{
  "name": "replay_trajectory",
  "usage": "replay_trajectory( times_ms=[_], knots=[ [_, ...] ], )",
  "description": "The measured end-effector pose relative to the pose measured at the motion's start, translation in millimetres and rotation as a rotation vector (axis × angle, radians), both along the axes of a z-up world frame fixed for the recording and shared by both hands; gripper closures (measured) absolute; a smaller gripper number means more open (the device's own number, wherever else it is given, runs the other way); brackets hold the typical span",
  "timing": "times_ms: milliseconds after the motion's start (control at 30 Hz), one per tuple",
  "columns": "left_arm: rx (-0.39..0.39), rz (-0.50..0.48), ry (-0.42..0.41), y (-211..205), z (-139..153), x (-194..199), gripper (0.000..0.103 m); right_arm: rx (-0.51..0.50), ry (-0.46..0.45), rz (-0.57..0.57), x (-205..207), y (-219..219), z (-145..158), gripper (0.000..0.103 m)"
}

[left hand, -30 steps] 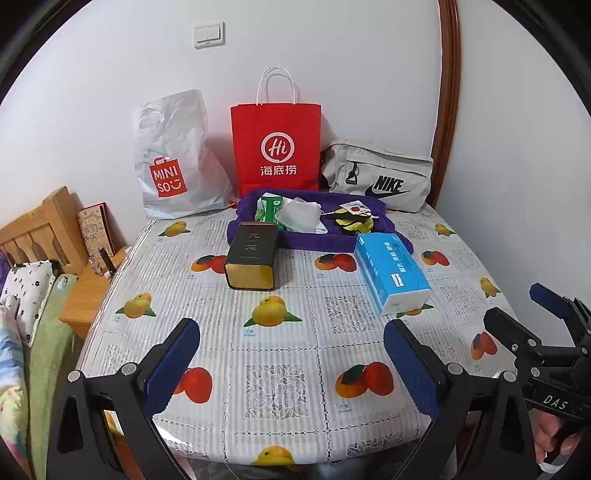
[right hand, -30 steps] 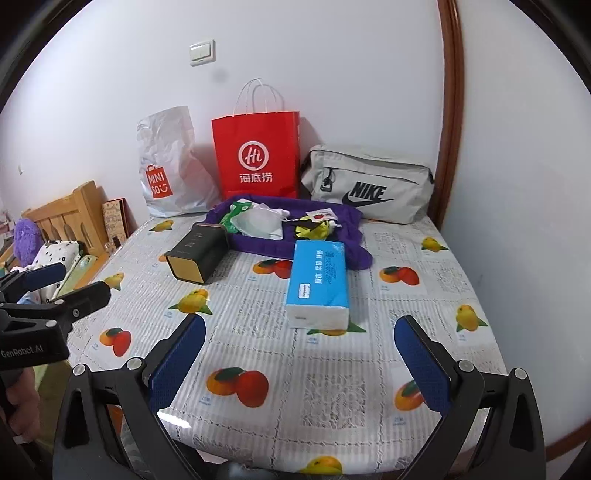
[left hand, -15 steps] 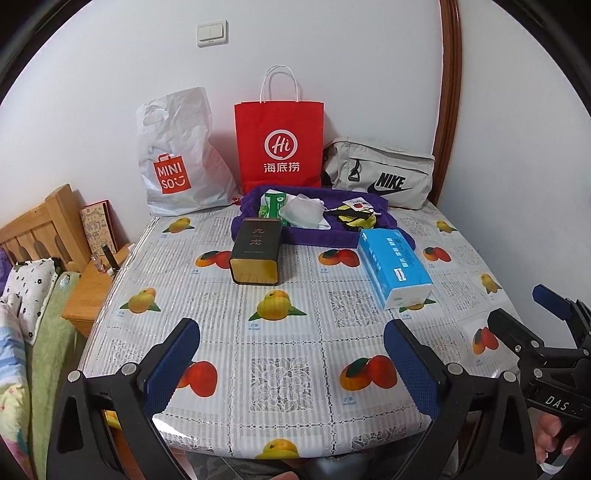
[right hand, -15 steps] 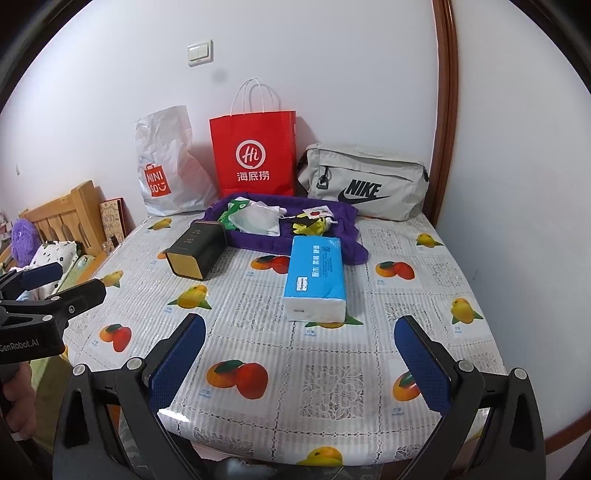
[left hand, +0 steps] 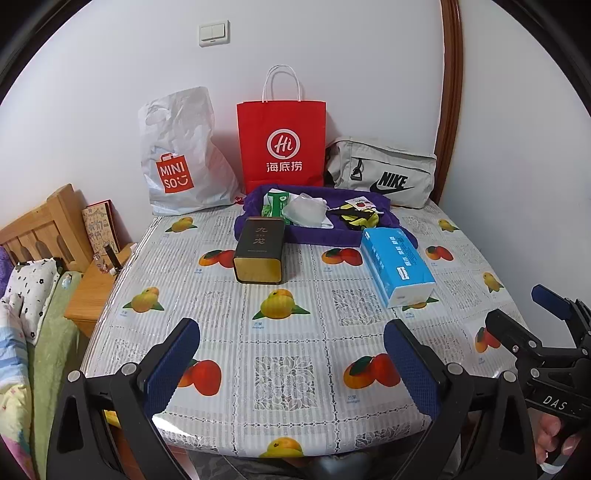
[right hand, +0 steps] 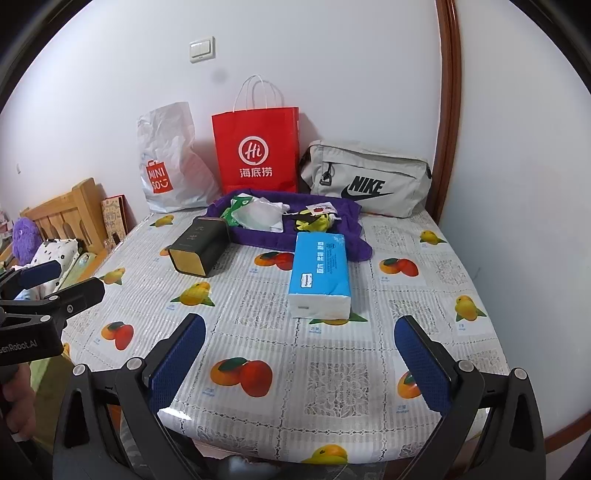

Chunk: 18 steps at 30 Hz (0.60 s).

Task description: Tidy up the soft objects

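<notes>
Left wrist view shows my left gripper (left hand: 291,363) held above the near edge of the table (left hand: 295,332), with its two blue pads wide apart and nothing between them. At the right border of this view I see my right gripper (left hand: 524,314), also with its fingers spread, and part of the hand that holds it. In the right wrist view my right gripper (right hand: 299,360) is open just as wide and holds nothing; my left gripper (right hand: 55,280) appears at the left border, above the table corner.

The table carries a plastic cloth printed with mangoes. In the middle lies a dark tea tin (left hand: 260,249) on its side, its golden end toward me. To the right of it lies a blue pack of tissues (left hand: 395,266), long side pointing away from me, and its far end touches the purple towel (left hand: 321,236). This towel lies spread behind the tin and the tissues. On it rest a green packet (left hand: 272,203), a white crumpled soft thing (left hand: 306,210) and a small yellow and black item (left hand: 358,218) with a tag; what this last one is, I cannot tell.

Behind the towel, against the wall, stand a white Miniso plastic bag (left hand: 181,155), a red paper bag (left hand: 282,147) with white handles, and a grey Nike pouch (left hand: 384,177). At the left there is a wooden bed frame (left hand: 37,229) with a dotted pillow (left hand: 29,288), and a light switch (left hand: 213,32) is on the wall.
</notes>
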<state>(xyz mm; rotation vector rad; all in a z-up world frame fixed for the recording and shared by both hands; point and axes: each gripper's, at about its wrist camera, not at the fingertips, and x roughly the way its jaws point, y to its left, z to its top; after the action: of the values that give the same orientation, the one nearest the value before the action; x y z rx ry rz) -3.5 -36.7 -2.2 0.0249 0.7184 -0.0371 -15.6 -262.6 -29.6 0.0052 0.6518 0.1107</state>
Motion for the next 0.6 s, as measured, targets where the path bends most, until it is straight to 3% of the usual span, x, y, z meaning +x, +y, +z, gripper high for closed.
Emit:
replay_trajectory(
  times_ms=[600],
  knots=[
    [0.005, 0.004, 0.0, -1.6, 0.7, -0.5, 0.002, 0.005, -0.002, -0.01, -0.7, -4.0, 1.2, 0.002]
  ],
)
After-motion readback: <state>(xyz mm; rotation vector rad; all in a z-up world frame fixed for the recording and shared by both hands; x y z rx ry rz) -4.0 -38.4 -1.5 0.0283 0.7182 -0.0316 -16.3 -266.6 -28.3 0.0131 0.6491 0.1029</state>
